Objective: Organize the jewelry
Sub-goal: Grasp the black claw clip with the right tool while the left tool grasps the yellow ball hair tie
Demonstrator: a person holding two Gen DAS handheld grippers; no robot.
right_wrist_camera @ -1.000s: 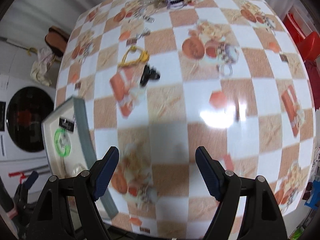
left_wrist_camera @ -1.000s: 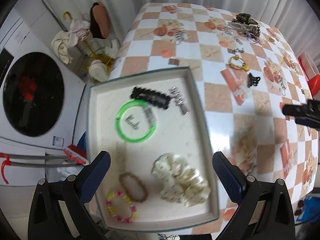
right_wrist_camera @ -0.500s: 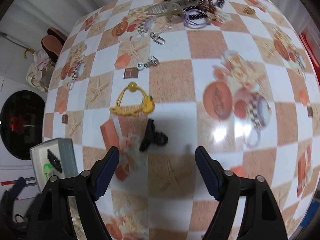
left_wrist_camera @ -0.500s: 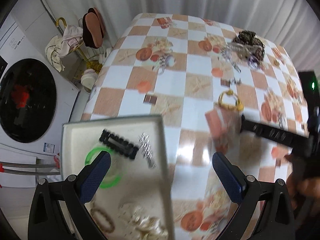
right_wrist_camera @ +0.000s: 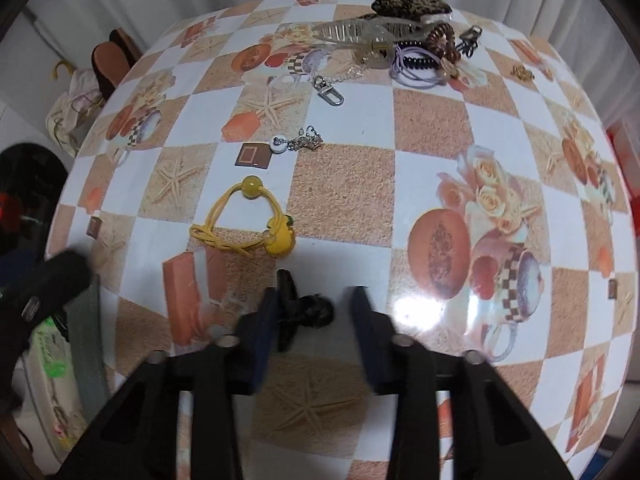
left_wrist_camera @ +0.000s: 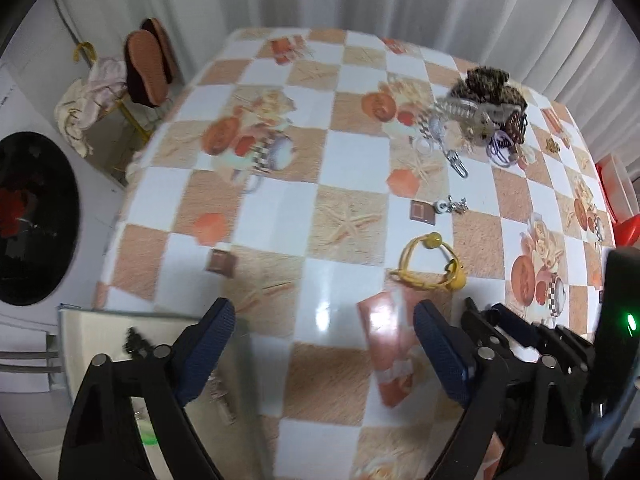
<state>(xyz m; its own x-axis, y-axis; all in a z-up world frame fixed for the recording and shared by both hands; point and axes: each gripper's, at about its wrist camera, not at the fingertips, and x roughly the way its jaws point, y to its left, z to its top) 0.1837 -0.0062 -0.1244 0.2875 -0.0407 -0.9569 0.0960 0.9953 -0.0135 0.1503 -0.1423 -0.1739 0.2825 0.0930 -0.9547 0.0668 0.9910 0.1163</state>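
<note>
one right claw (right_wrist_camera: 314,316) closing around black clip (right_wrist_camera: 304,312).

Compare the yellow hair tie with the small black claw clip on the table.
The yellow hair tie is a thin looped cord with beads; the black claw clip is a compact, solid dark piece. The hair tie lies free on the table, while the clip sits between the closing jaws of the right hand-held gripper. The hair tie spreads wider than the clip. Both rest on the checkered cloth, outside the tray.

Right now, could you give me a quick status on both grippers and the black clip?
Right gripper closing around black claw clip, left pad touching, right not. Left gripper wide, empty, closing slightly. Yellow hair tie just beyond, apart.
</note>
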